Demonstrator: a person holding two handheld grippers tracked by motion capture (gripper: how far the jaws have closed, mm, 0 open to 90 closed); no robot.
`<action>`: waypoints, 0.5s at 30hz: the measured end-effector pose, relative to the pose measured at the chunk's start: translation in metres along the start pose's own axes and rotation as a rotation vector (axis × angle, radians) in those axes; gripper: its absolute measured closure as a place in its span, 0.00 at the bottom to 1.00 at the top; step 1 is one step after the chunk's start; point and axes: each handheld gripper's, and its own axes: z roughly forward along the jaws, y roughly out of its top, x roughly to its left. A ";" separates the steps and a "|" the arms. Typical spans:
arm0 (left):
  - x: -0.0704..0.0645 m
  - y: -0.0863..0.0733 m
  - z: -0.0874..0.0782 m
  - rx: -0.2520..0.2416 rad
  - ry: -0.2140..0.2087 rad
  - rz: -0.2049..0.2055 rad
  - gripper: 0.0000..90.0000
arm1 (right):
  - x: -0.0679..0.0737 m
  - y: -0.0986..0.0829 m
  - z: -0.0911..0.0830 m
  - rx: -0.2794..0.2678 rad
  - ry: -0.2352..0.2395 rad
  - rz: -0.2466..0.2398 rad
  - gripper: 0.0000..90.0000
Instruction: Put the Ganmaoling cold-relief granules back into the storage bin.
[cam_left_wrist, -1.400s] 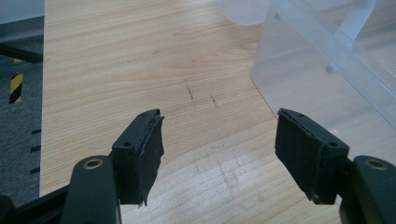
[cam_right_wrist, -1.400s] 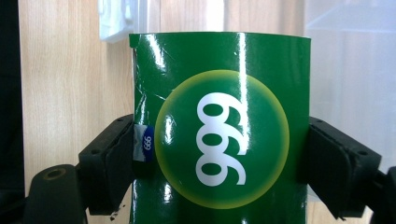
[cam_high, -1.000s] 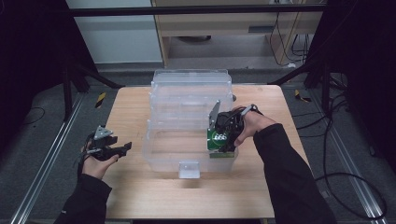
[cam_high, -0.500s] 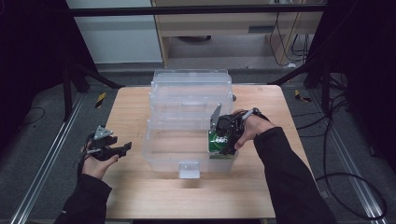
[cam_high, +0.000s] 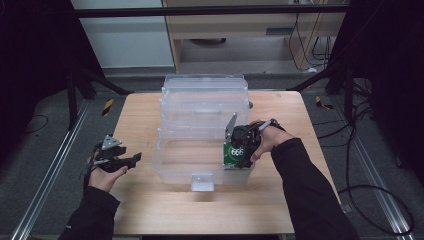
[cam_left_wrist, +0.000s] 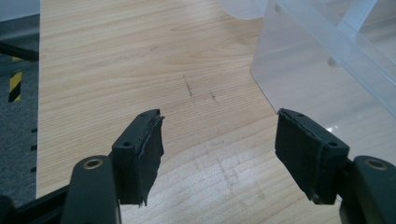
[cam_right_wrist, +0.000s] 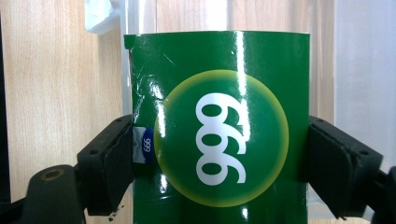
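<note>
i've got the green box (cam_right_wrist: 219, 126) clamped between the jaws of my right gripper (cam_high: 243, 150), one pad pressed on each narrow side, the white "999" in its pale circle facing the camera that rides on the gripper. from the high view the box sits at the near right corner of the clear plastic bin (cam_high: 172, 157), right at the rim, and i can't tell for certain whether its bottom edge is already below the wall or just level with it. behind that bin, farther off, more clear tubs (cam_high: 205, 95) are stacked on the wooden table (cam_high: 140, 115). my left gripper (cam_high: 119, 159) hangs near the left edge of the table, well apart from the bin, jaws spread wide with nothing between them, just bare wood under them and a corner of the bin off to the right in its view. my reading is that the pick is done and the carry is nearly over; what's left is lowering the box inside the bin, letting go, and backing the right hand out without catching the wall.
</note>
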 end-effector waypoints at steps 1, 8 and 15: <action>0.000 0.000 0.000 -0.001 0.001 0.000 0.35 | 0.000 0.000 0.001 0.008 0.005 0.000 0.20; 0.001 0.000 0.000 0.001 0.001 -0.001 0.35 | -0.001 -0.003 0.011 0.014 0.008 0.010 0.19; 0.001 0.000 0.000 -0.001 0.000 -0.001 0.35 | -0.001 -0.002 0.015 0.031 0.007 0.007 0.19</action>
